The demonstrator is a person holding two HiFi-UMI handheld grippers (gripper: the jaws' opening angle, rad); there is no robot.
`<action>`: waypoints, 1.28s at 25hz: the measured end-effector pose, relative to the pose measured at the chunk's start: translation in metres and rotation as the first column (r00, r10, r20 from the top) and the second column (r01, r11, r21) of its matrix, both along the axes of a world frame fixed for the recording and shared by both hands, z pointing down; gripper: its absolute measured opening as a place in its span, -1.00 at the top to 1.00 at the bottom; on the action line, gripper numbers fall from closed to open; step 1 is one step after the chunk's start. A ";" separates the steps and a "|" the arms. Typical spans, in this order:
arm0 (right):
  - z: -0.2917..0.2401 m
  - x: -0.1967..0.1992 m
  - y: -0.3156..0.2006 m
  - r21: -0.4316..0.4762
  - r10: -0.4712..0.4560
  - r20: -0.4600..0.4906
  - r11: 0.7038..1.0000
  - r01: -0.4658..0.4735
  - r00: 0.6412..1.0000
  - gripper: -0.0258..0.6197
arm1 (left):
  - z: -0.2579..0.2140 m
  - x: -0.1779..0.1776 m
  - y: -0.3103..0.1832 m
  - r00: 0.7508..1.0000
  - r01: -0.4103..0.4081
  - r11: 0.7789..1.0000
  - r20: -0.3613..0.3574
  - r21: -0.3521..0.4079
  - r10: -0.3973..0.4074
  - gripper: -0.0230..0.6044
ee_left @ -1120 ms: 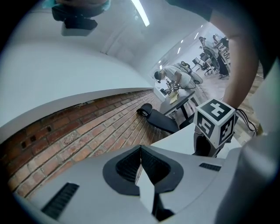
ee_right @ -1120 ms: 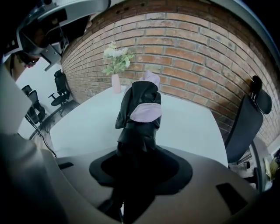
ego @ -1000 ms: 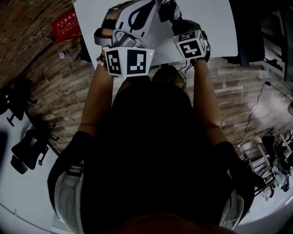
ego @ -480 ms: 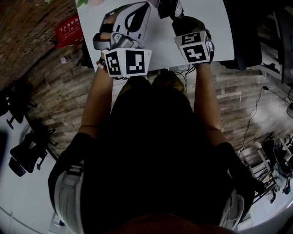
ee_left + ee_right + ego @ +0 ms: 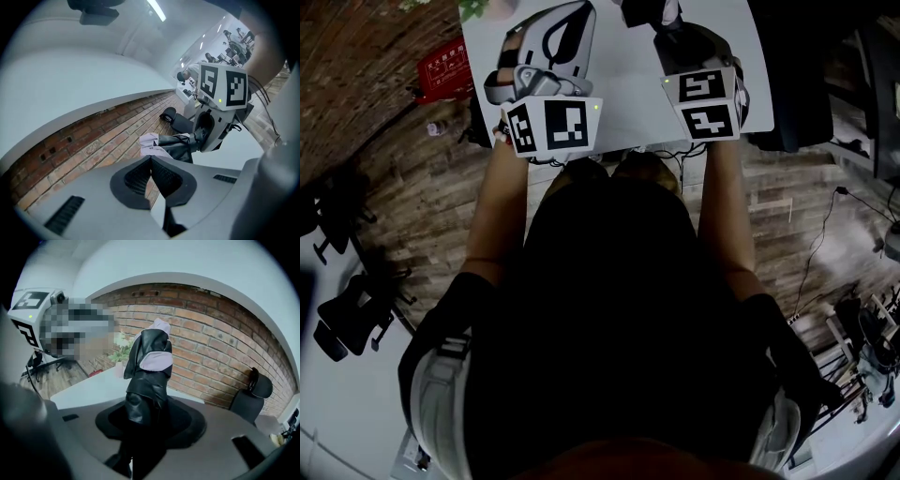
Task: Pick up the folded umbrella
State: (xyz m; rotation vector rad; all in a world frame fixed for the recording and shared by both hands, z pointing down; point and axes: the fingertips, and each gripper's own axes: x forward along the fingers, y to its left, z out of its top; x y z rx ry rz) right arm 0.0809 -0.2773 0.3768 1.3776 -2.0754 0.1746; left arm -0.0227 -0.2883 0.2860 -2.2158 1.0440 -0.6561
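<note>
Right gripper view: the right gripper (image 5: 140, 425) has its jaws clamped on the dark lower end of the umbrella (image 5: 150, 362). The umbrella stands upright at frame centre, with the table (image 5: 89, 390) and a brick wall (image 5: 211, 343) behind it. Left gripper view: the left gripper (image 5: 151, 164), at lower centre, has its pads pressed together on nothing, and the umbrella juts leftward from the right gripper at centre right. Head view: both grippers sit at the top, over the table.

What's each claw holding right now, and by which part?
Right claw is shut on the folded umbrella, gripping one end; the rest sticks out past the jaws. Which end cannot be told. Left claw is shut, empty.
</note>
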 end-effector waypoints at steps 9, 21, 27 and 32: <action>-0.053 0.020 -0.008 0.119 -0.006 0.007 0.993 0.005 1.000 0.30 | -0.017 0.012 -0.008 1.000 0.023 0.999 -0.011 0.027 -0.023 0.89; -0.099 0.037 -0.017 0.248 -0.056 0.007 0.967 0.053 0.998 0.30 | -0.037 0.032 -0.019 0.993 0.047 0.999 -0.109 0.017 -0.045 0.89; -0.109 0.044 -0.022 0.307 -0.075 -0.007 0.949 0.073 0.997 0.30 | -0.042 0.035 -0.023 0.991 0.069 0.997 -0.115 0.034 -0.065 0.89; -0.113 0.047 -0.023 0.342 -0.105 0.012 0.935 0.094 0.994 0.29 | -0.045 0.037 -0.024 0.986 0.080 0.996 -0.148 0.038 -0.074 0.89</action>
